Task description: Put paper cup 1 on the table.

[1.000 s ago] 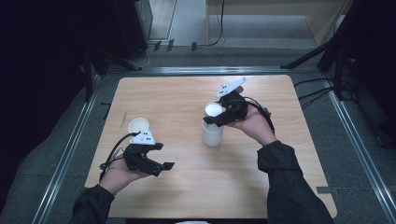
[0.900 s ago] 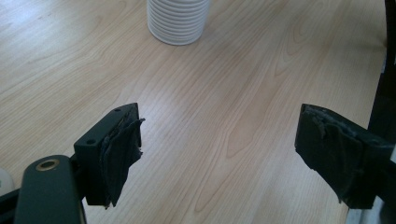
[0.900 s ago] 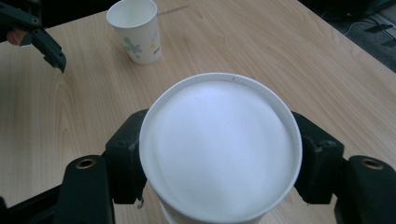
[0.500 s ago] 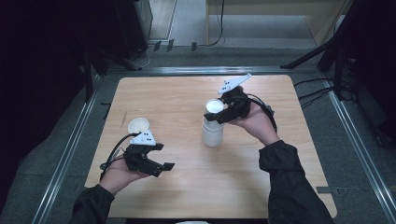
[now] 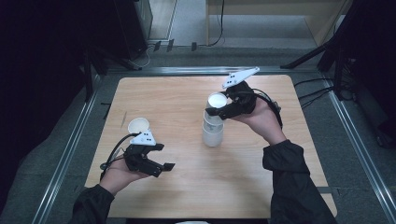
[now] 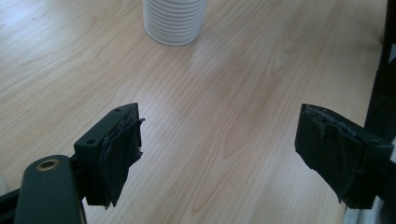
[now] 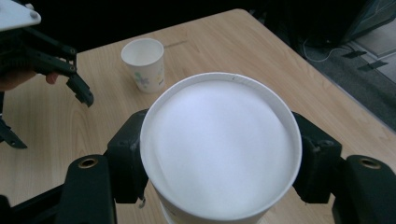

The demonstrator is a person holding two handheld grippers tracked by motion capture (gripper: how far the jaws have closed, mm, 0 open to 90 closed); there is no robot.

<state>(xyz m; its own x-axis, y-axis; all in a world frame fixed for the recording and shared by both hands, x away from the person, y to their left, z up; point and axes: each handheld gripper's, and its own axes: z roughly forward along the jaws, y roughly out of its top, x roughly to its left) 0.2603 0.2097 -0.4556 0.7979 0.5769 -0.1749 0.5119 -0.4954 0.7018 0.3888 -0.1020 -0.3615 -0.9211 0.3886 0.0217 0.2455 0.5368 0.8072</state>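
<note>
The right gripper [image 5: 219, 111] clamps the top cup [image 5: 217, 101], part-lifted above the cup stack [image 5: 213, 134]. The left gripper [image 5: 161, 156] gapes wide and empty near the stack, beside a single cup [image 5: 138, 126].

White paper cup [image 5: 217, 101] upright, raised above cup stack [image 5: 213, 133].

cup stack [image 5: 213, 133] mid-table, lone cup [image 5: 138, 126] left

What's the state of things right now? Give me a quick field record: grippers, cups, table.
right gripper: shut on top cup, jaws on either side below its rim
top cup: partly lifted out of the cup stack
cup stack: upright, mid-table
left gripper: open, nothing between jaws, low over the table
single cup: upright, beside left gripper, apart from the stack
</note>
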